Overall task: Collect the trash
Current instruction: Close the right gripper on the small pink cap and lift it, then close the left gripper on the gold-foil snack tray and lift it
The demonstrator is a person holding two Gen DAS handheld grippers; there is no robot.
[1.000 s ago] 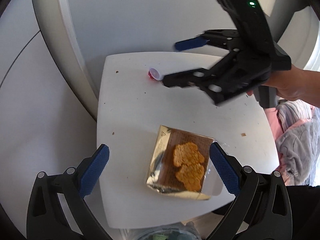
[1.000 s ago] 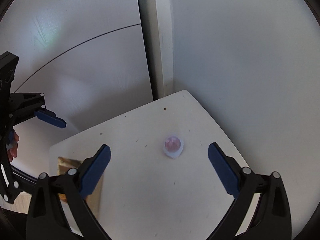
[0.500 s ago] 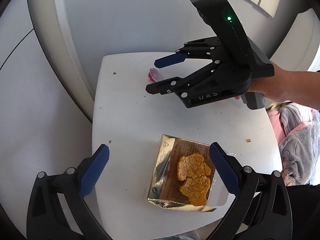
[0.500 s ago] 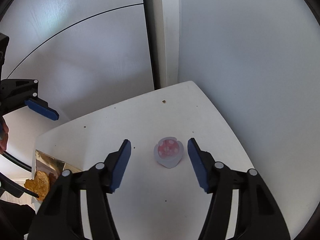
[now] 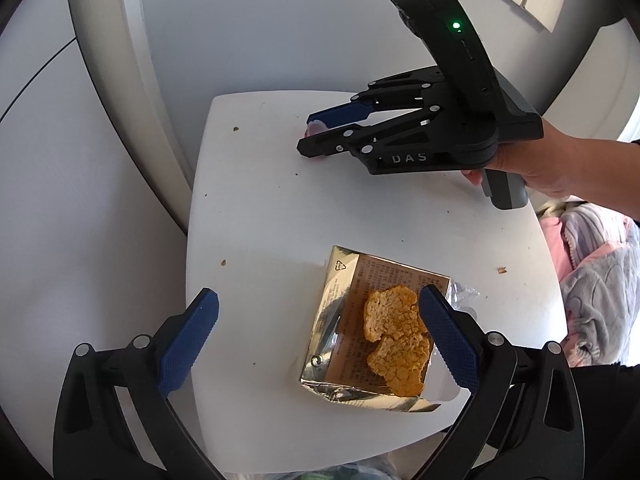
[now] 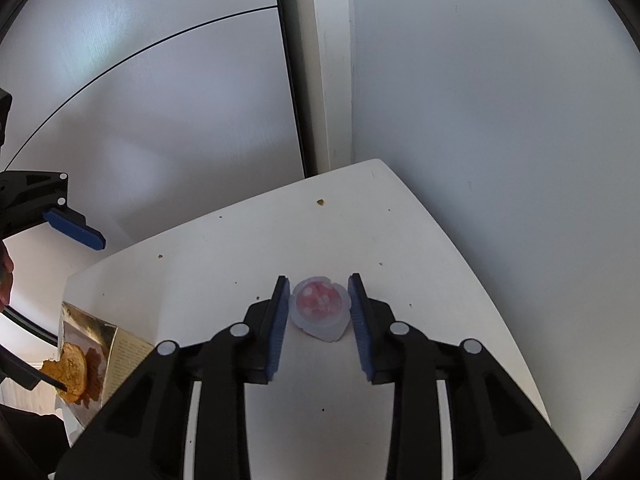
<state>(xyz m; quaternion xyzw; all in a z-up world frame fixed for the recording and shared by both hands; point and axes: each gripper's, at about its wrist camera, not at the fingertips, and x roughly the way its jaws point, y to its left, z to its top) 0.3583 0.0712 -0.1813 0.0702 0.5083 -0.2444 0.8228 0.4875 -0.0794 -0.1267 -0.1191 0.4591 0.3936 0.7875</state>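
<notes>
- Trash is being collected from a small white square table (image 5: 280,216); one piece, a small translucent plastic cup with pink residue (image 6: 319,307), stands near the far edge.
- It is bracketed by the right gripper (image 6: 318,312), whose jaws are closing narrowly on it; whether the blue pads (image 6: 280,322) press it yet cannot be told.
- Next, a firm but gentle squeeze and a straight lift seem called for, as thin plastic is likely to buckle.
- An opened gold foil wrapper (image 5: 340,320) bearing orange crumbly biscuit pieces (image 5: 396,340) lies near the front edge.
- Above it the left gripper (image 5: 316,336) is held with jaws wide and empty.
- Scattered crumbs (image 5: 223,263) are seen; nothing blocks the lift.
</notes>
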